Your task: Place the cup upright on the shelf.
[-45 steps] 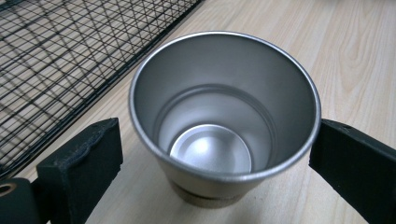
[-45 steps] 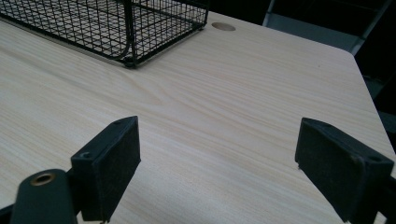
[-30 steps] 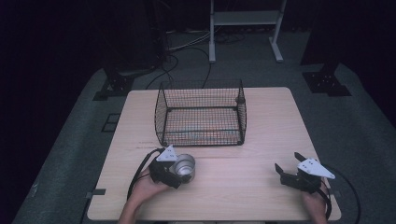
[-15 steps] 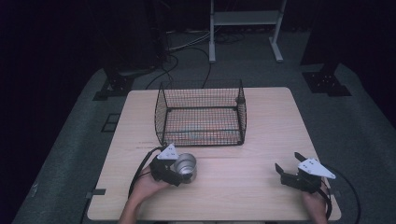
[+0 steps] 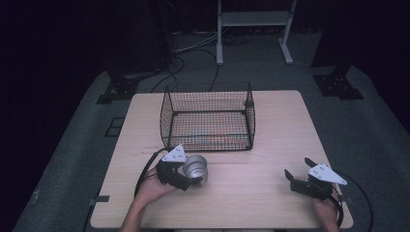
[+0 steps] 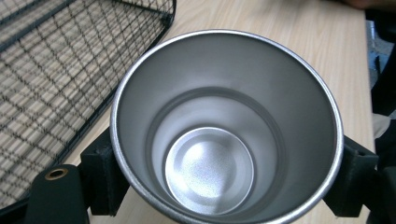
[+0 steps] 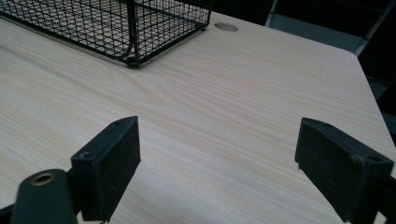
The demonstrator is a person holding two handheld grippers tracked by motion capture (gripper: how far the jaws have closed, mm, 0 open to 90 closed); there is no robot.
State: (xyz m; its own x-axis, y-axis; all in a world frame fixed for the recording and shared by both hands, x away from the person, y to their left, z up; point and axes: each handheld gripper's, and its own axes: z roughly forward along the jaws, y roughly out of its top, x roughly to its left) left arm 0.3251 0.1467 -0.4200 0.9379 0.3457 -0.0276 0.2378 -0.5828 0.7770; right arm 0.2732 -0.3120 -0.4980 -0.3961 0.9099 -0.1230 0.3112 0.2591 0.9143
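Left gripper (image 5: 189, 174) with both black jaws clamped on the outside of a shiny round steel cup (image 6: 224, 135), black wire mesh basket (image 5: 209, 116) just beyond the jaws, right gripper (image 5: 298, 175) jaws wide apart over bare light wooden table (image 7: 224, 116).

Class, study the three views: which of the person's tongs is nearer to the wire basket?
Left. The left tongs, clamped on the steel cup, sit just before the wire basket's front-left corner. The right tongs wait open, farther off near the table's right edge.

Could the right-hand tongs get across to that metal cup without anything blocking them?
Probably yes: bare table lies between the open right tongs and the cup, though the left tongs already grip it.
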